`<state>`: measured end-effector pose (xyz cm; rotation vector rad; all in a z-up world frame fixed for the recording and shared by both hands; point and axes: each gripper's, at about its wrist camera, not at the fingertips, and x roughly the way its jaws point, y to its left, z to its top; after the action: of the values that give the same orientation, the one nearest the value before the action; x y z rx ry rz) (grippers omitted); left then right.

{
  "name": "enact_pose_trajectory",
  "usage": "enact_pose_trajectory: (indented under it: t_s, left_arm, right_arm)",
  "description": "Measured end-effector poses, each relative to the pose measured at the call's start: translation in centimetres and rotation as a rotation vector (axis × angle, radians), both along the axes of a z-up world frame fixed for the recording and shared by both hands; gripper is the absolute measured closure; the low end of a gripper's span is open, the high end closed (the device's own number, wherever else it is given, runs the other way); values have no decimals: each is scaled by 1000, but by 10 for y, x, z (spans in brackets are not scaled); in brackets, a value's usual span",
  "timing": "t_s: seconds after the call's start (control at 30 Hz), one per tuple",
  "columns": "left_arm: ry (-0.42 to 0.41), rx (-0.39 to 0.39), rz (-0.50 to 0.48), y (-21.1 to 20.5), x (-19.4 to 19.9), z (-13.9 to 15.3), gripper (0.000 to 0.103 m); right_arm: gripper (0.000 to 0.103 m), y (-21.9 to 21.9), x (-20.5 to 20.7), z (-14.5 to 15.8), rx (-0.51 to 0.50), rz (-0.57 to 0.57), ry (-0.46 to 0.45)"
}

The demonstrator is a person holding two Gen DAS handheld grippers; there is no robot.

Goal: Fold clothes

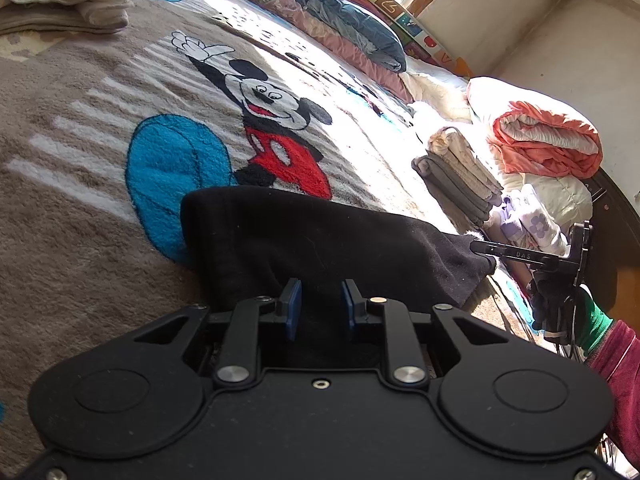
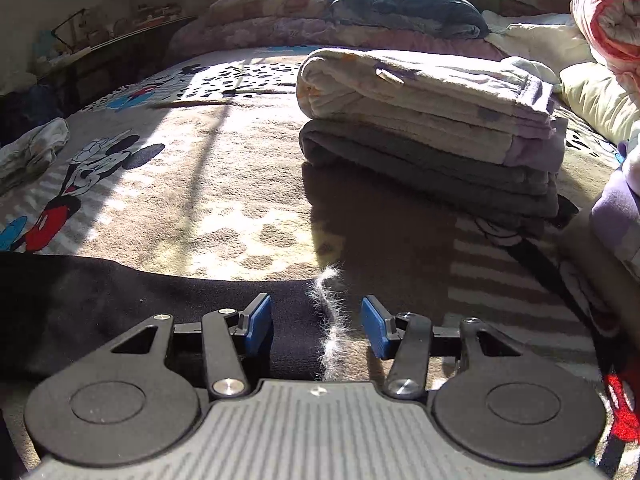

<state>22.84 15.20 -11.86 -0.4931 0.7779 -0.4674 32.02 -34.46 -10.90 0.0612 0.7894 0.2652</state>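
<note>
Black, soft and limp, the garment (image 1: 320, 240) lay on the bed between both open jaws, light enough to lift, best pinched at its fuzzy end edge (image 2: 332, 320).

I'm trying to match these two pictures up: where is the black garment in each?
Left wrist: black garment lies across the lower middle.
Right wrist: it fills the lower left.
Shared landmark: the folded stack, right in the first, upper right in the second.
</note>
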Motion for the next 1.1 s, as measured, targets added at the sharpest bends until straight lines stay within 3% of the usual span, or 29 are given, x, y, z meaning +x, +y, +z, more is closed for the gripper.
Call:
enact_pose_trajectory:
  t_s: [0.03,0.1,0.23,0.4,0.47,0.5,0.57,0.67,0.8,0.87,0.9,1.0,1.1]
  left_arm:
    - [0,-1,0,0,0,0,83]
    - [1,-2,1,0,0,0,83]
    - [3,-11,0,1,0,0,83]
    - [5,-19,-2,2,1,-1,83]
    - [6,-20,-2,2,1,-1,83]
    - [6,-20,-2,2,1,-1,83]
    - [6,-22,-3,2,1,-1,83]
    - [4,-20,-5,2,1,0,83]
    - [2,-17,-7,1,0,0,82]
    - [1,-16,-9,1,0,1,80]
    - [1,-15,-9,1,0,1,80]
    - [-14,-10,-6,1,-3,4,80]
    - [-53,-16,-8,1,-7,10,79]
  right_arm:
    - [97,-4,1,-1,52,4,7]
    - [99,-9,0,2,137,10,-21]
    - [100,-36,3,-3,328,-112,-86]
    - [98,-31,9,-13,236,-173,-99]
    - [87,-28,9,-10,183,-207,-112]
    - [70,-27,7,-6,168,-210,-125]
    - [67,-20,-3,7,133,-183,-170]
    - [67,7,-21,29,79,-22,-198]
    - [69,63,-36,28,-16,258,-131]
    - [67,84,-31,8,-184,275,-55]
    - [61,86,-29,1,-231,251,-48]
    - [61,82,-31,16,-168,168,-67]
    - [60,109,-43,29,-131,263,-106]
